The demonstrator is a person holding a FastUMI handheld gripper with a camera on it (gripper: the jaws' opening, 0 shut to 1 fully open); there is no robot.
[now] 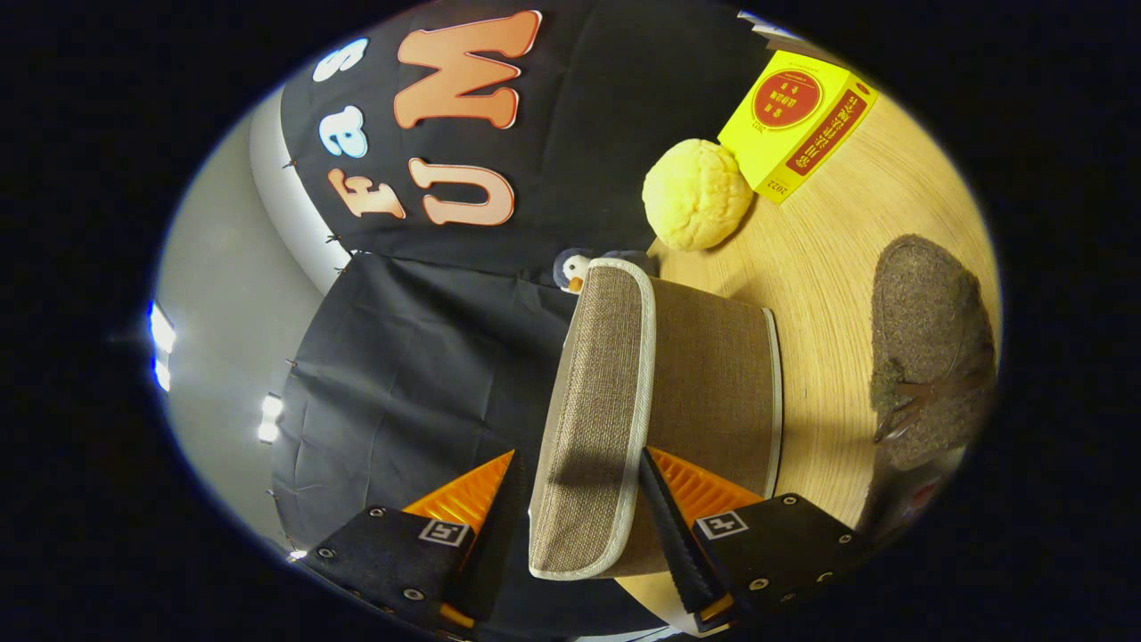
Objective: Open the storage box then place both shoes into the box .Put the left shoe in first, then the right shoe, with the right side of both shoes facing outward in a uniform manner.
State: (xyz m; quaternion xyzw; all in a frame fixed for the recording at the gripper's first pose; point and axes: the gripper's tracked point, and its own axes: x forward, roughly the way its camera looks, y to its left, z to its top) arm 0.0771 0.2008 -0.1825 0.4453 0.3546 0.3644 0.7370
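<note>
box [713, 374]: brown fabric, on table [829, 267], between fingers
lid [597, 410]: raised, gripper [579, 508] pinching its edge, likely to open it
shoe [931, 348]: right of box, waiting
bun [697, 193], carton [796, 120]: far side, clear

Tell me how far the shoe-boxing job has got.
Nothing is finished yet. In hand: the gripper has its fingers on either side of the storage box's lid flap, apparently lifting it open. Left: a brown shoe still lies on the table beside the box; neither shoe looks packed.
</note>
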